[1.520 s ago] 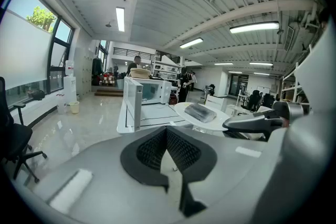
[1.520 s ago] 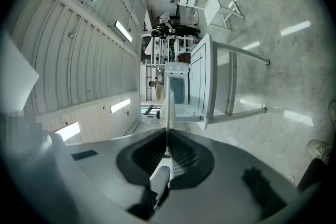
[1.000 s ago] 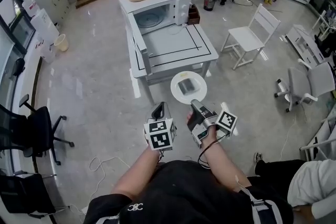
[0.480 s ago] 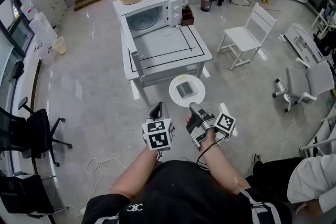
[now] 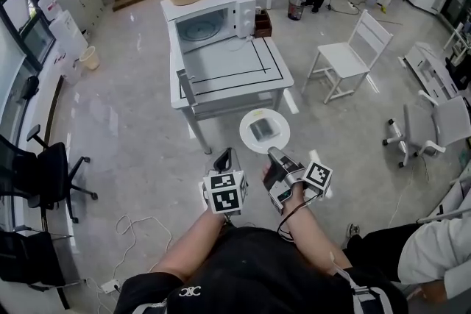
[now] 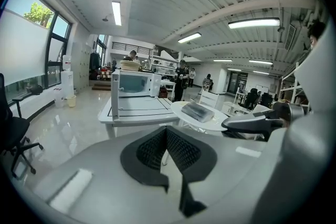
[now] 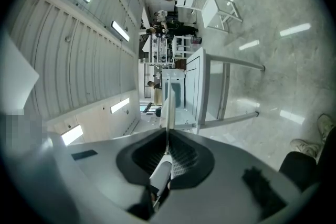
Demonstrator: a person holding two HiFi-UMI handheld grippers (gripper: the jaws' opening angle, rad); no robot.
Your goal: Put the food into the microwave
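In the head view, my right claw [image 5: 274, 155] at lower centre is clamped on the near rim of a white plate [image 5: 280, 120] carrying the grey wrapped food [image 5: 260, 129], just below the counter [image 5: 235, 70] in the frame. The microwave [image 5: 210, 20] stands open at upper centre on that counter. My left claw [image 5: 226, 157] is just left of the right one. In the left gripper view, the left claw [image 6: 167, 131] has its jaws together, nothing between them, with plate [image 6: 202, 124] and food [image 6: 197, 111] at centre right. In the right gripper view, the right claw [image 7: 167, 149] pinches the plate [image 7: 168, 113], seen edge-on up the centre.
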